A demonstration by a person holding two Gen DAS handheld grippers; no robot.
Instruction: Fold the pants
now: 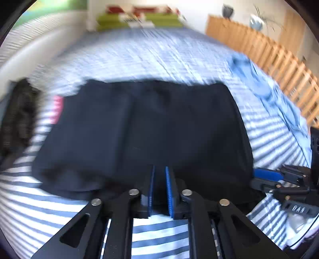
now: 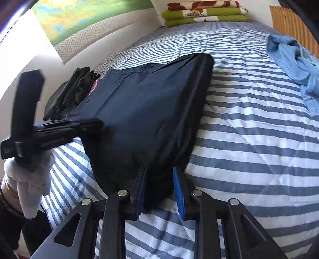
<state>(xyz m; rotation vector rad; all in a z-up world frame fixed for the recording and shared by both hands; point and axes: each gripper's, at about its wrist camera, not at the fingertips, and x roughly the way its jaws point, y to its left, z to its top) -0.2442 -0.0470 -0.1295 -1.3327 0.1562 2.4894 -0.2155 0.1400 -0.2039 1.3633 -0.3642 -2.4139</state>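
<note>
Left gripper (image 1: 159,175): I see it low, pinching the dark pants (image 1: 143,123).
Right gripper (image 2: 159,177): low, pinching the pants' edge too.
Bed (image 2: 249,129): striped blue and white.

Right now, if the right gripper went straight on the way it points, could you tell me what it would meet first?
The right gripper would meet the dark pants at once: their near edge already lies between its blue pads. Past them lies the striped bedcover. Whether the fabric is pinched or just touched is hard to tell.

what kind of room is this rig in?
Most likely a bedroom. The pants lie on a bed with a striped quilt, folded blankets are stacked at its far end, and a wooden slatted rail runs along one side.
</note>
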